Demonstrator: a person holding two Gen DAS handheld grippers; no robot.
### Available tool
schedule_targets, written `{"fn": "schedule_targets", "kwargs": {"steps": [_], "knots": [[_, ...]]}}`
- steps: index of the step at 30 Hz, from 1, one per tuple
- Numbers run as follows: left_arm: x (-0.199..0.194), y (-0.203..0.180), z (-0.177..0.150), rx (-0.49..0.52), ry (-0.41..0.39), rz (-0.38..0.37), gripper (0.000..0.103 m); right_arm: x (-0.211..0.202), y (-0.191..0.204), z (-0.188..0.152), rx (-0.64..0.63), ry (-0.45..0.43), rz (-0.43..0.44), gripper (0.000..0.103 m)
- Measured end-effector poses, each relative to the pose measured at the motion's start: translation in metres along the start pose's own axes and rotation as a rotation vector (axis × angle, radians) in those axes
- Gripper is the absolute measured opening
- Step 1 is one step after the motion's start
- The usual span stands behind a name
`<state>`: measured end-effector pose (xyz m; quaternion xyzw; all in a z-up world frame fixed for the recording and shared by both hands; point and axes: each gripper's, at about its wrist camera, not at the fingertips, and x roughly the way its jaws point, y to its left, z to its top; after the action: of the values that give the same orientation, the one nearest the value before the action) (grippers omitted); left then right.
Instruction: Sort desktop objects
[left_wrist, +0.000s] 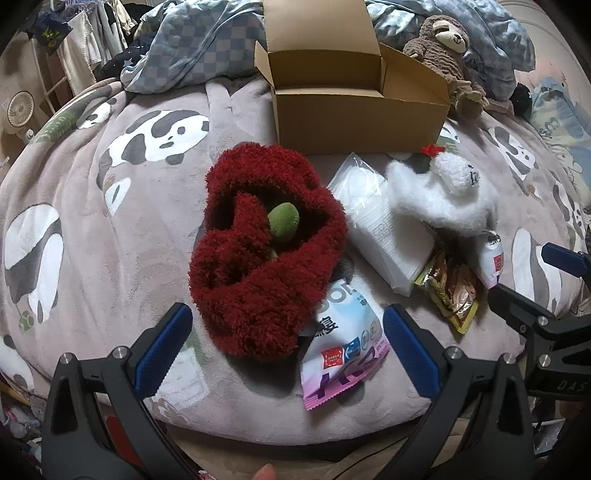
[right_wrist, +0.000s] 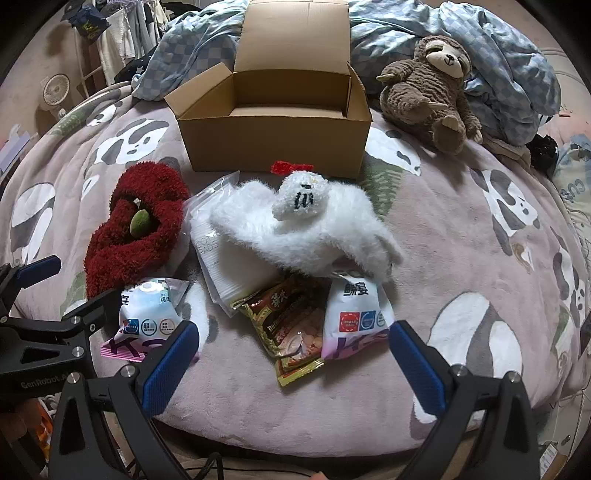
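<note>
On the bed: open cardboard box (right_wrist: 273, 144); before it, red fuzzy item (left_wrist: 266, 251), white fuzzy item (right_wrist: 306, 229), snack packets (right_wrist: 295, 325). My left tool (left_wrist: 288, 350) and right tool (right_wrist: 291, 365): both wide, holding nothing.

2 wrist views, angled down, sharing box (left_wrist: 354, 118)
</note>
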<state>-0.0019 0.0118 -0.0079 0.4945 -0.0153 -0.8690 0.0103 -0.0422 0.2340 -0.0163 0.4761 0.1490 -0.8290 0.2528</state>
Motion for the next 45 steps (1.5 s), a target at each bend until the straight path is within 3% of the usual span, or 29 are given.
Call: {"fn": "schedule_targets", "kwargs": {"steps": [45], "knots": [[0.0, -0.016, 0.003, 0.009, 0.022, 0.007, 0.103, -0.002, -0.016, -0.007, -0.002, -0.011, 0.004, 0.103]]}}
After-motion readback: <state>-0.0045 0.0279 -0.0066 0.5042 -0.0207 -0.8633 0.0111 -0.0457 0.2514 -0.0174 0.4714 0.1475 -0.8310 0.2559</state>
